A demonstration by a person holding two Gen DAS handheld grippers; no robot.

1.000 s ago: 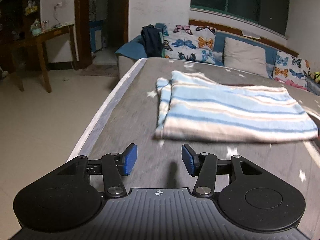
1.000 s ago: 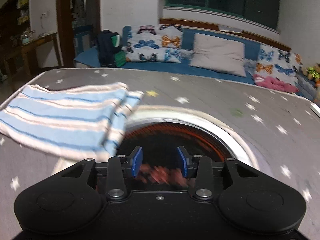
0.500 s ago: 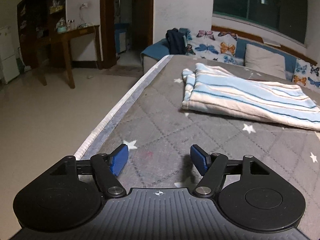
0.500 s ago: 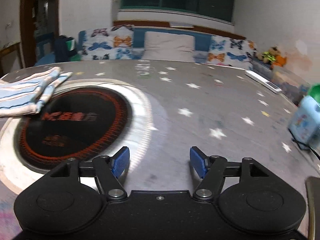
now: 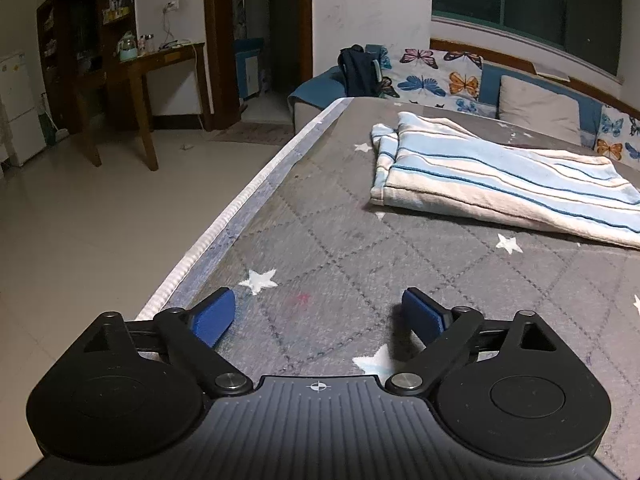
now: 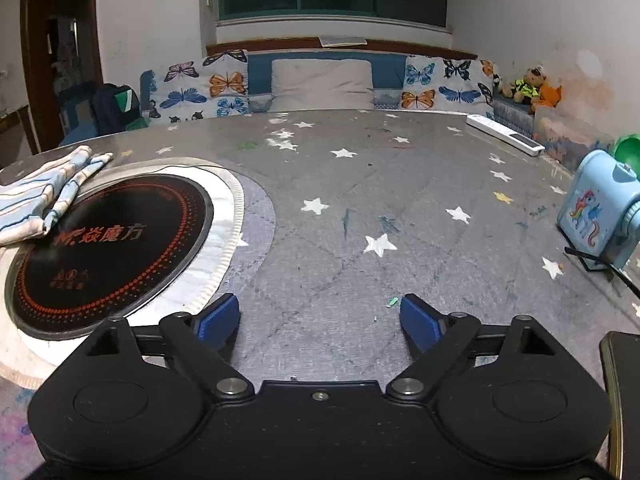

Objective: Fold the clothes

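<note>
Where the tiled floor (image 5: 80,216) fills the left of the left wrist view, a wooden side desk (image 5: 160,64) stands against the far wall beside a dark doorway (image 5: 272,32), and the grey star-print table (image 5: 340,248) runs away to the right with its pale edge trim (image 5: 248,200) along that side. The left claw (image 5: 318,314) hangs low over the near corner of this table, its blue pads (image 5: 214,314) spread wide with only bare cloth and a white star between them; its jaws have just been opening. Further right and well apart from the claw, the folded towel (image 5: 500,184), striped blue and cream, lies flat on the table, with butterfly cushions (image 5: 432,76) and a dark bag (image 5: 358,72) behind it. In the right wrist view the same towel (image 6: 36,204) shows at the far left, its end resting on the rim of a round black hob (image 6: 108,248) set into the table (image 6: 360,200). The right claw (image 6: 320,318) sits to the right of the hob, near its pale ring, jaws likewise wide apart over bare star-print cloth and just opened, holding nothing. Beyond it stand a plain cushion (image 6: 320,84) and more butterfly cushions (image 6: 440,80); at the right lie a white power strip (image 6: 504,134), soft toys (image 6: 528,84) on the ledge, and a light blue pony-printed sharpener (image 6: 600,216) at the table's edge.
</note>
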